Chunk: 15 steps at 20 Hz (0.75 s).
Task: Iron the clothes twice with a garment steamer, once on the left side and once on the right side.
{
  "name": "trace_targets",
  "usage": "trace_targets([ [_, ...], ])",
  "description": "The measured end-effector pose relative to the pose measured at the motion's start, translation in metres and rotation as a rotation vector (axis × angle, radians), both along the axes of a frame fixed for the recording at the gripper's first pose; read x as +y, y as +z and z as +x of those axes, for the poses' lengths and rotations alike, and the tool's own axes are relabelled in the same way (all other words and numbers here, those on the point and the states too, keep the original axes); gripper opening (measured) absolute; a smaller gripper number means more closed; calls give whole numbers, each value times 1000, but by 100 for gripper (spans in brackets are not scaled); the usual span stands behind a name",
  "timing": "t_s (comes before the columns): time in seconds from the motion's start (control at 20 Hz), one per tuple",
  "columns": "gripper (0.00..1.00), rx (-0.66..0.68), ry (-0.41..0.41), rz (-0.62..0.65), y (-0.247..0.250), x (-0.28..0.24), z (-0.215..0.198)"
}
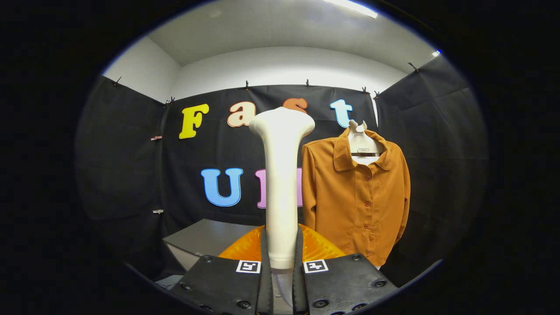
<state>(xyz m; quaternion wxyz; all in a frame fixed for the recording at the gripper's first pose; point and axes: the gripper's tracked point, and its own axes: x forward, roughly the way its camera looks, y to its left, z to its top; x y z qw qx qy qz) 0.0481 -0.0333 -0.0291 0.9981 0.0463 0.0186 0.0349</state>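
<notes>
Shirt [356, 197], orange and buttoned, hangs on a pale bust form [361, 138] at about two o'clock from our jaws, well beyond them and against the black cloth wall [127, 175]. We hold the white garment steamer [281, 183] upright between the two fingers; the gripper [282, 280] is clamped on the lower handle, both black pads pressing its sides, with the flared head at twelve o'clock.

We judge that no pass has begun, since the steamer head stands well apart from the fabric. To do this step well, we should swing the head toward two o'clock, bring it flat against one half of the shirt front near the shoulder, and draw it straight down beside the button line without snagging a button. The grip sits low on a tall handle, so the head may wobble; we keep the stroke slow.

A grey surface [205, 238] lies at ten o'clock just ahead of the fingers, and an orange ribbed piece [317, 247] sits right behind them.
</notes>
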Motion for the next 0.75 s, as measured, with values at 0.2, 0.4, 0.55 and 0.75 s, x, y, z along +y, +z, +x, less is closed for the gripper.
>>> trace_targets([
  [0.2, 21, -1, -1, 1, 1, 1, 0],
  [0.4, 21, -2, -2, 4, 0, 0, 2],
  [0.55, 21, 2, -2, 5, -1, 2, 4],
  [0.75, 21, 6, -1, -2, -3, 3, 3],
])
